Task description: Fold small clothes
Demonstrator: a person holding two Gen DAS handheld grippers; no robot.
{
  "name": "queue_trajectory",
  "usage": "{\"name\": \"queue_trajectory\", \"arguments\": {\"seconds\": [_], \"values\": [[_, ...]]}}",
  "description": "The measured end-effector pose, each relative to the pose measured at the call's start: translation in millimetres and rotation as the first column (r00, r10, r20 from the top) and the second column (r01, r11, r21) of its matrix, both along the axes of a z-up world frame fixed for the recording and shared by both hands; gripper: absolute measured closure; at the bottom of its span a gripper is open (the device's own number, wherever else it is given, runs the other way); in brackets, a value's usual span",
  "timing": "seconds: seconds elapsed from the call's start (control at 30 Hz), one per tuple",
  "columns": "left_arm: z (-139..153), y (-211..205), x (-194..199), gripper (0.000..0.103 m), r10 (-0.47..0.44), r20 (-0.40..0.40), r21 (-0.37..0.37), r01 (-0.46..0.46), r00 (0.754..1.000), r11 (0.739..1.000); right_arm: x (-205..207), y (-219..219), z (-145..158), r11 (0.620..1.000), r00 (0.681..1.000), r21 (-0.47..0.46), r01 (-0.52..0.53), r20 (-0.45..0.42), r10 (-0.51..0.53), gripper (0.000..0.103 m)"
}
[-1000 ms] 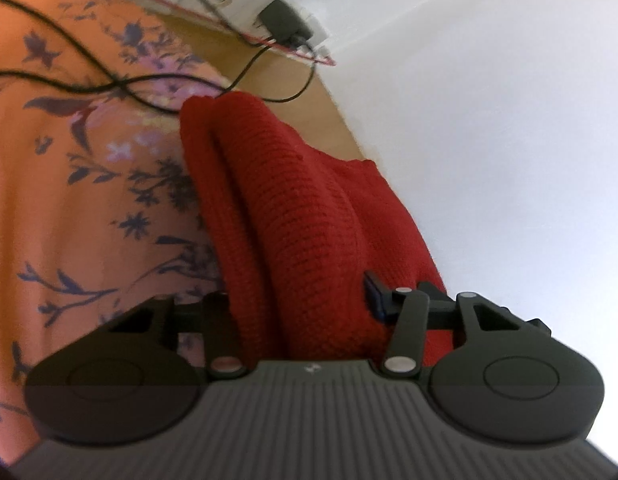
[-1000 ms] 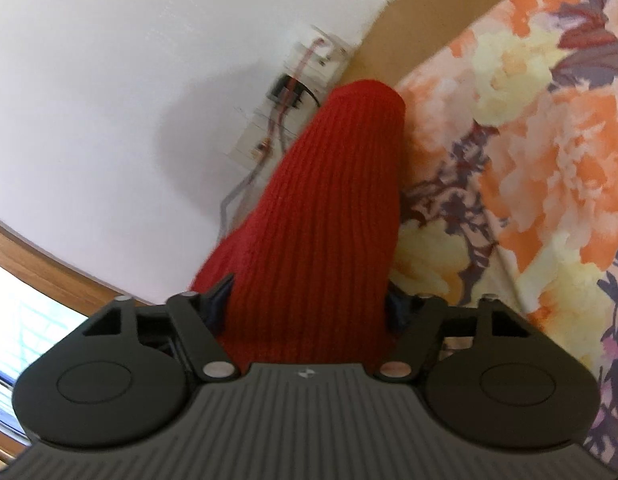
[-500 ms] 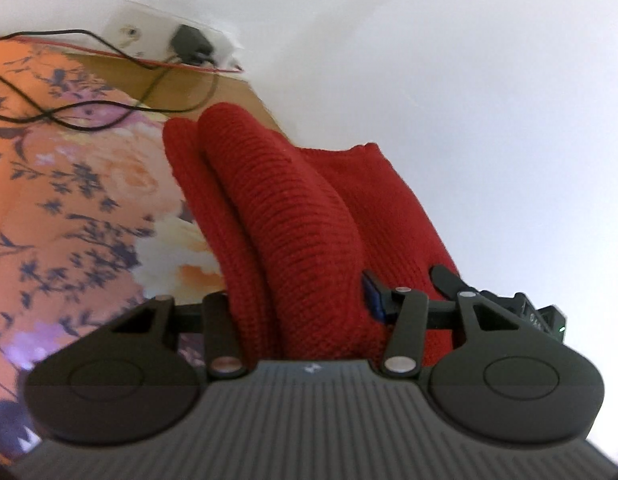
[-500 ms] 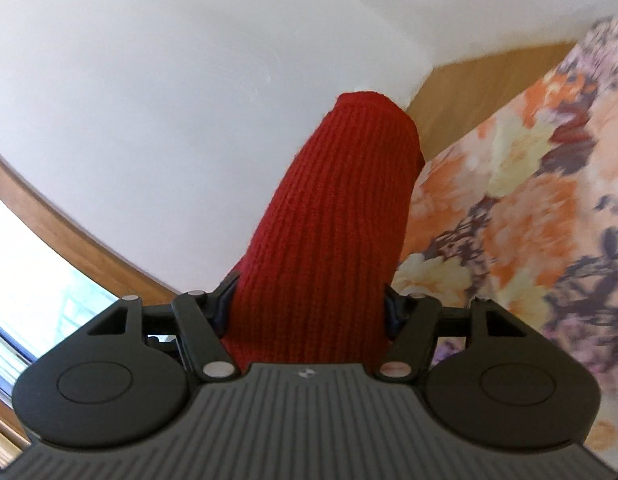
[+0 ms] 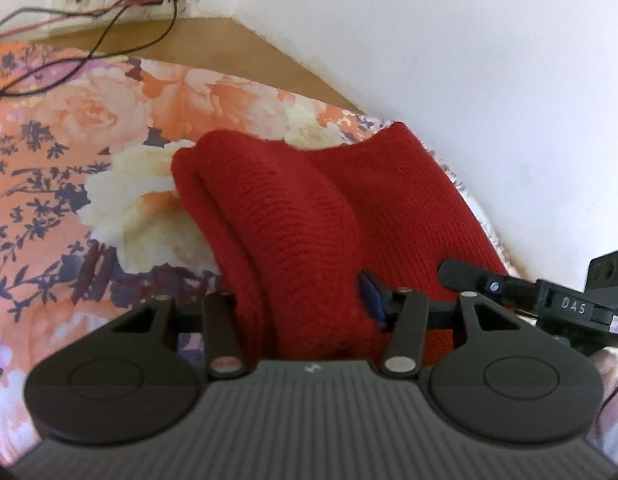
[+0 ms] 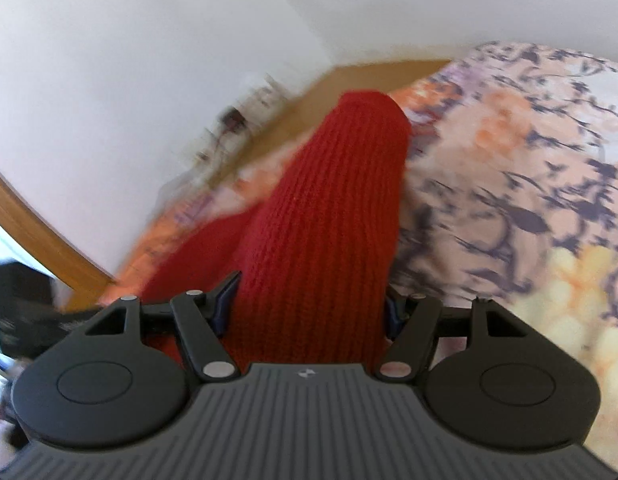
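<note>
While the red knit garment [image 5: 309,216] is hanging over the floral cloth [image 5: 109,128], the left gripper [image 5: 305,304] is pinching it. The right gripper [image 6: 309,308] is pinching it too.

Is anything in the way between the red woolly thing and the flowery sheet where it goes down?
Nothing visible. Both hand-held grippers, left and right, are shut on the red knit garment, and the flowery sheet beneath looks bare. The black cables lie farther off, by the wall.

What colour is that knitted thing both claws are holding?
Solid red, ribbed knit garment; the left wrist view shows it best.
</note>
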State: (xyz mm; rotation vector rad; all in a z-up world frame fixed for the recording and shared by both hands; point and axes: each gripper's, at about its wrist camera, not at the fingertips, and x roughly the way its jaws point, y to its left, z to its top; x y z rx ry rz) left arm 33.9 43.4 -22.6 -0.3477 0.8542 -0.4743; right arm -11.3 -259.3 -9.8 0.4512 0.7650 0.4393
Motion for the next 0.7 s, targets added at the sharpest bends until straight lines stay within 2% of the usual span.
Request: {"name": "queue_trajectory", "arguments": {"seconds": [0.17, 0.37, 0.43, 0.5, 0.57, 0.7], "values": [[1, 0, -7, 0.044, 0.039, 0.007, 0.033, -0.040, 0.999, 0.999, -6, 2, -12, 0.999, 1.000, -0.038, 0.009, 0.005, -0.009, 0.027], [18, 3, -28, 0.044, 0.113, 0.048, 0.101, -0.117, 0.992, 0.988, -29, 0, 13, 0.993, 0.996, -0.121, 0.006, 0.088, 0.005, 0.027], [22, 4, -36, 0.043, 0.131, 0.053, 0.118, -0.137, 0.990, 0.984, -39, -5, 24, 0.992, 0.992, -0.128, -0.018, 0.119, 0.034, 0.035], [26, 1, -44, 0.043, 0.155, 0.067, 0.151, -0.163, 0.986, 0.975, -45, -1, 28, 0.981, 0.988, -0.187, -0.046, 0.136, 0.072, 0.050], [28, -3, -49, 0.043, 0.163, 0.086, 0.201, -0.177, 0.983, 0.964, -49, 5, 28, 0.972, 0.984, -0.223, -0.077, 0.139, 0.109, 0.052], [19, -12, -48, 0.041, 0.184, 0.100, 0.336, -0.207, 0.978, 0.919, -45, 19, 19, 0.965, 0.985, -0.239, -0.106, 0.111, 0.135, 0.052]]}}
